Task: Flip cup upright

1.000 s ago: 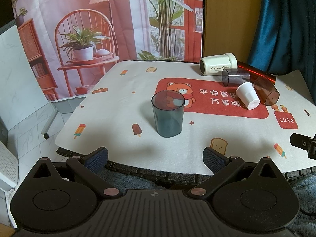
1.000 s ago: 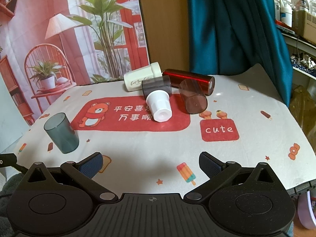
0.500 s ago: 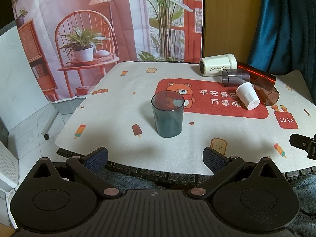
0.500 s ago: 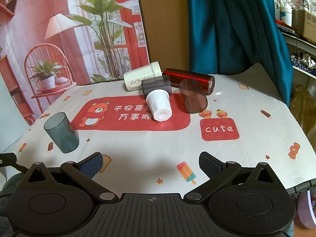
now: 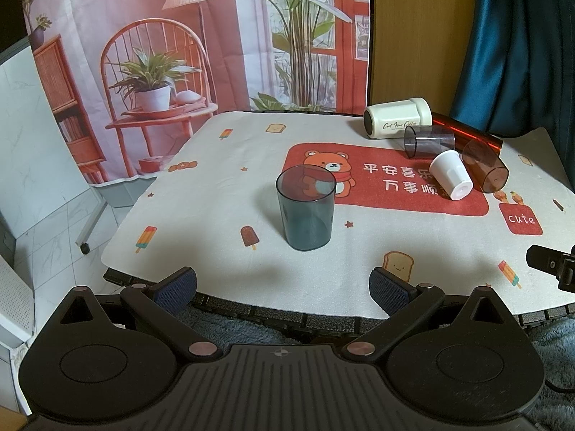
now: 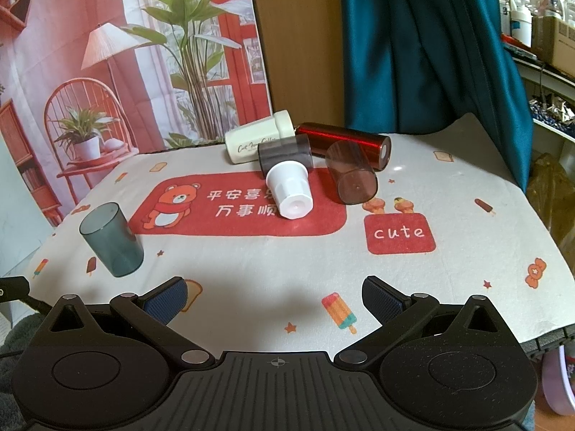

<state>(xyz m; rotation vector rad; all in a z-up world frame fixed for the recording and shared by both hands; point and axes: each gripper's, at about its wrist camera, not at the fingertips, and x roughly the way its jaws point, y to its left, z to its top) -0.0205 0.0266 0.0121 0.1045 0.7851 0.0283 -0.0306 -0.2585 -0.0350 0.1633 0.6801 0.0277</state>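
Note:
A dark teal cup [image 5: 306,212] stands upright on the printed cloth [image 5: 222,215], straight ahead of my left gripper [image 5: 284,285], which is open, empty and back at the table's near edge. The cup also shows in the right wrist view [image 6: 112,240] at the left. Several cups lie on their sides at the far right: a white cup [image 6: 289,190], a brown cup [image 6: 352,172], a smoky grey cup [image 6: 285,152], a cream cup [image 6: 257,142] and a red tumbler [image 6: 345,142]. My right gripper [image 6: 275,298] is open and empty, near the front edge.
The cloth covers a small table with a dark ribbed edge [image 5: 287,318]. A printed backdrop [image 5: 179,36] hangs behind, a teal curtain [image 6: 431,46] at the right. The other gripper's tip [image 5: 550,264] shows at the right of the left wrist view.

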